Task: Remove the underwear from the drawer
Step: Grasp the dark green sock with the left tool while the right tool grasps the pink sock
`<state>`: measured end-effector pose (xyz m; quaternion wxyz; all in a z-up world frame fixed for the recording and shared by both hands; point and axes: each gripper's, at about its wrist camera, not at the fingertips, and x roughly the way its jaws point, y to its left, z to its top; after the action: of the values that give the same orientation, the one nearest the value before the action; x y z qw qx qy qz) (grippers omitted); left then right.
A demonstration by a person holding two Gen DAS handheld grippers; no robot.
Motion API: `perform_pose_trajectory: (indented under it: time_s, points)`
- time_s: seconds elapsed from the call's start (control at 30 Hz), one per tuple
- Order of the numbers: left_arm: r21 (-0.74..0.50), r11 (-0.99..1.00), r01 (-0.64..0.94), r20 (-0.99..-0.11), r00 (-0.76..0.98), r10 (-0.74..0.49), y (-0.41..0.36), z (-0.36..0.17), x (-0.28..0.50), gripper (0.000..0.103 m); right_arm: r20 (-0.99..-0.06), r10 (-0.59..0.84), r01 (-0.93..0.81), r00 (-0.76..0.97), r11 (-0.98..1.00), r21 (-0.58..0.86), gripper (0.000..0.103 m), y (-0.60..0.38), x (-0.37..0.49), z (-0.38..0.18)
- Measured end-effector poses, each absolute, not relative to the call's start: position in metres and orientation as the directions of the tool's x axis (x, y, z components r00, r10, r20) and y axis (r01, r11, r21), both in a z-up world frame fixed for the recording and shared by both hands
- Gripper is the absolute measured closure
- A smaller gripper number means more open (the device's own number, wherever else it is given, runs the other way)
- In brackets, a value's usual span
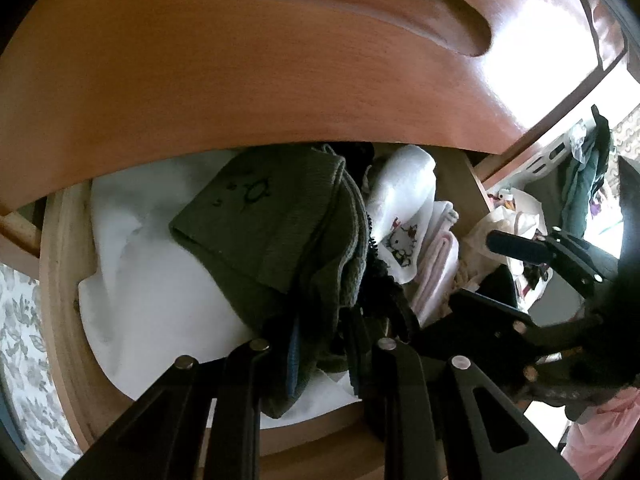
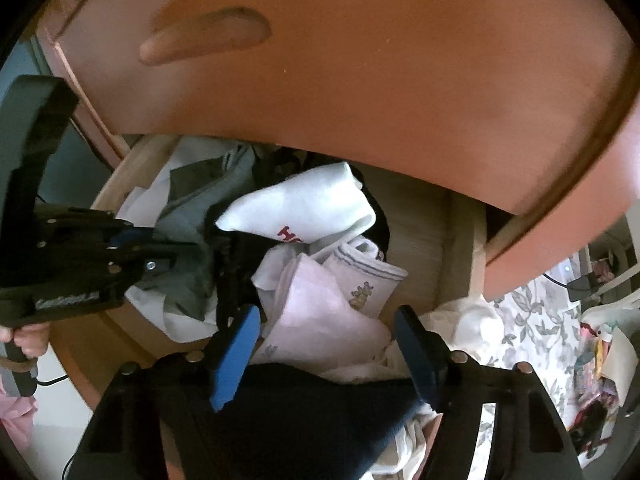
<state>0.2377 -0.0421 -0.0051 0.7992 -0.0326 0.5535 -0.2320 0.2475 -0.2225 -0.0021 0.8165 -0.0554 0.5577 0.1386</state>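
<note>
**Left fingers pinch dark cloth, right fingers stand wide**

Fingers of our left gripper (image 1: 320, 344), low in the middle of the left wrist view, are drawn narrow on a bunch of olive and black fabric (image 1: 352, 280) at the near edge of the open drawer (image 1: 60, 280). We cannot tell which piece is the underwear. White and pink folded cloths (image 1: 416, 236) lie to the right of centre.

From the right wrist view, our right gripper (image 2: 326, 352) stands wide, its blue fingers (image 2: 234, 360) hovering over the pink cloth (image 2: 320, 320) and closing on nothing. Our left gripper shows at centre left, nipping the dark fabric (image 2: 228, 264).

We judge the task barely begun: a grip is made, but everything lies inside the drawer and the lift-out remains.
</note>
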Motion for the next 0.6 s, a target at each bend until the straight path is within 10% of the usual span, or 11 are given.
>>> perform_pose_trajectory:
  time_s: [0.6]
  points:
    - [-0.298,0.904,0.307,-0.873,0.296,-0.388,-0.036,-0.005,0.242,0.083,-0.955,0.184,-0.26,0.231,0.958,0.121,0.061,-0.221,0.274,-0.029]
